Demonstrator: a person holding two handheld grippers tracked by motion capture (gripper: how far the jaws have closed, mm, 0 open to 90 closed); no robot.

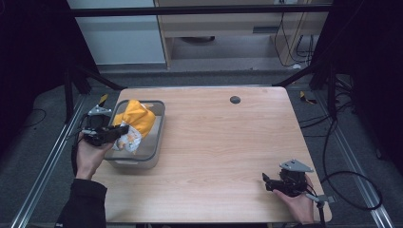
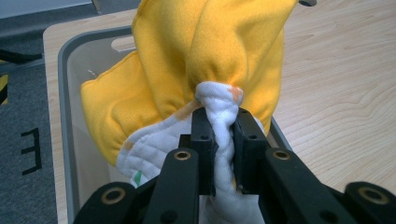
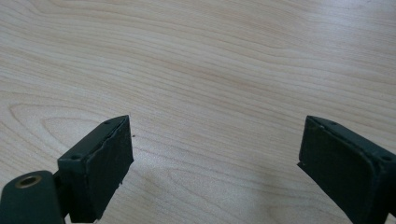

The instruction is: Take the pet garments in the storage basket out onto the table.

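Ideally the left gripper (image 2: 219, 149), clenched on the yellow-and-white cloth (image 2: 205, 70) bunched just ahead of its jaws over the grey bin (image 2: 65, 93), lifts straight up, right gripper (image 3: 215, 163) released.

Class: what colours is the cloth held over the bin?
Yellow with a white quilted side; the cloth shows best in the left gripper view.

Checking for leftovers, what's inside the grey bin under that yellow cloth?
Inside the grey bin, bare wall and floor show beside the yellow cloth. The cloth hides what lies beneath it.
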